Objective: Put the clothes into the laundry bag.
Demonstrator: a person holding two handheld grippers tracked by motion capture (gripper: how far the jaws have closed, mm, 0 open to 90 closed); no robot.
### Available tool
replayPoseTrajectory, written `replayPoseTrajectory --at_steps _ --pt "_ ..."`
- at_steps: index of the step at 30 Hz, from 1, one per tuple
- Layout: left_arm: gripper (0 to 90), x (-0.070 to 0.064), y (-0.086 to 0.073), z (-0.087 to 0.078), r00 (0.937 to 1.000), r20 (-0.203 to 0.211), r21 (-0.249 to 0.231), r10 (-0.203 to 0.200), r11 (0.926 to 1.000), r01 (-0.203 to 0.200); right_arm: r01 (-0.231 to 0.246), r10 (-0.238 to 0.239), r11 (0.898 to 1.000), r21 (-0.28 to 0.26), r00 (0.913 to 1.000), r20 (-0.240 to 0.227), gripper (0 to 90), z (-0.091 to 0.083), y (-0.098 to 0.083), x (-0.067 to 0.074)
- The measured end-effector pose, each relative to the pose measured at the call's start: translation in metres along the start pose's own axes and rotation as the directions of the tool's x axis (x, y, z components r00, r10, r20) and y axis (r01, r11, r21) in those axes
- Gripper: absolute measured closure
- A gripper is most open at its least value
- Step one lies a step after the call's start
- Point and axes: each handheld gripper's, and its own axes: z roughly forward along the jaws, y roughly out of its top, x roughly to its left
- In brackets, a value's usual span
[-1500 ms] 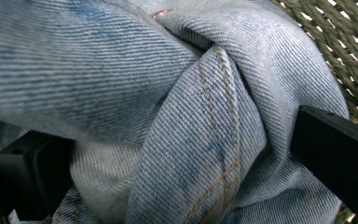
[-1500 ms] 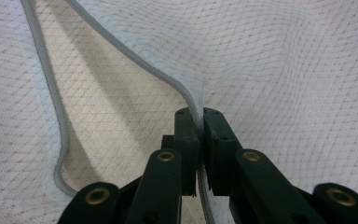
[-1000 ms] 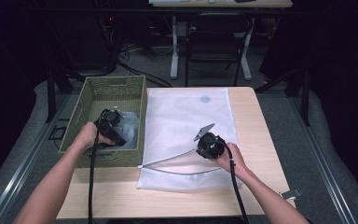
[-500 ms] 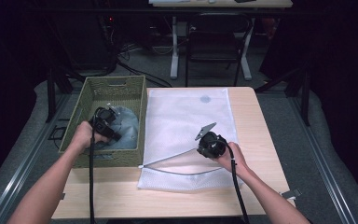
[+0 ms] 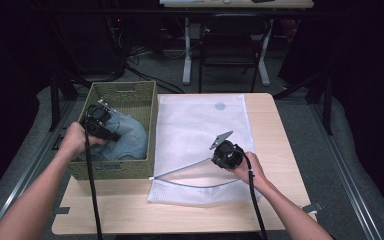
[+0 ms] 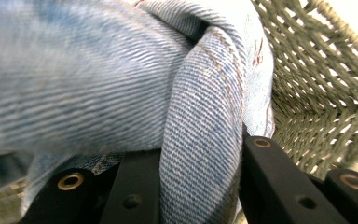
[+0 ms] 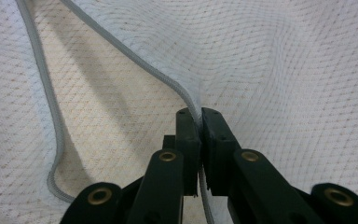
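- A folded piece of faded blue denim clothing (image 5: 122, 140) lies in a woven olive-green rectangular basket (image 5: 152, 125) at the left of the surface.
- The left claw (image 5: 100, 122) is clenched on a thick fold of that denim; its jaws have just been closing with the cloth between them.
- The left gripper view shows the denim (image 6: 200, 140) pinched between the two black jaws, its orange stitching plain, with the basket's weave (image 6: 317, 93) just behind.
- A white mesh laundry bag with a grey zipper (image 5: 200, 130) lies flat beside the basket, its near edge unzipped and gaping.
- The right claw (image 5: 221, 154) is clamped tight on the bag's upper zipper edge.
- The right gripper view shows that edge (image 7: 186, 93) lifted off the lower layer, wood showing through the mesh.
- The light wooden surface (image 5: 280, 145) stands on grey carpet in a dark room, with a black chair (image 5: 230, 45) and another desk beyond.
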Motion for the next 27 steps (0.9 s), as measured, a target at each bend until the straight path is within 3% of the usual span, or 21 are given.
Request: replayPoseTrajectory --at_steps 21,27 --pt "75.7 -0.013 0.013 -0.072 0.9971 -0.072 -0.063 0.023 0.9976 -0.028 -0.008 0.008 1.0 -0.006 1.0 0.001 88.0 -0.002 -0.002 -0.002" --pt "75.7 -0.023 0.018 -0.094 0.995 -0.094 -0.08 0.036 0.9958 -0.044 -0.02 0.02 1.0 -0.01 0.9998 0.001 88.0 -0.002 -0.002 -0.003"
